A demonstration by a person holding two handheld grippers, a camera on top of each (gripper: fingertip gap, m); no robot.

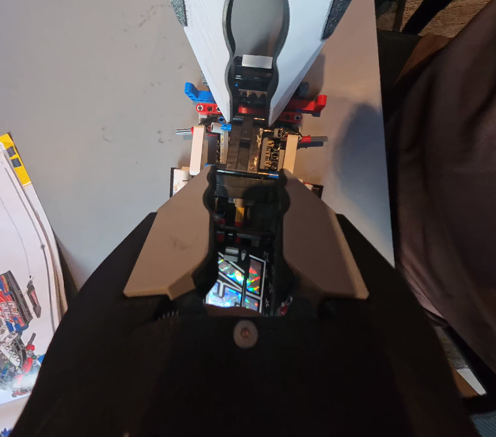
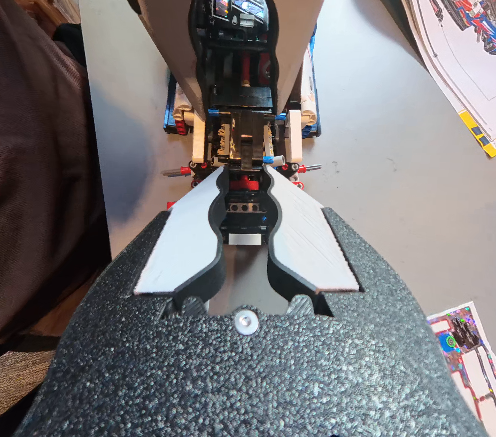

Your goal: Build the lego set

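— What did the left camera catch that the right one missed?

— The blue angled piece (image 1: 194,93) at the far end of the lego car (image 1: 245,150), and a dark floor strip past the table (image 1: 107,75) edge. The right camera alone showed the car's blue side trim (image 2: 312,91). Both caught the instruction booklet (image 2: 442,21) and the sticker sheet (image 2: 467,359).

— Which way did the car lie?

— Flat on the table, its long axis running straight from one gripper to the other — shiny stickered end toward the left gripper (image 1: 245,177), red-beam end toward the right gripper (image 2: 245,169).

— And the grippers?

— They faced each other, each straddling one end of the car. The left gripper's tan fingers (image 1: 179,236) looked pressed against the car's black sides; the right gripper's white fingers (image 2: 188,223) hugged the narrow end, holding it too.
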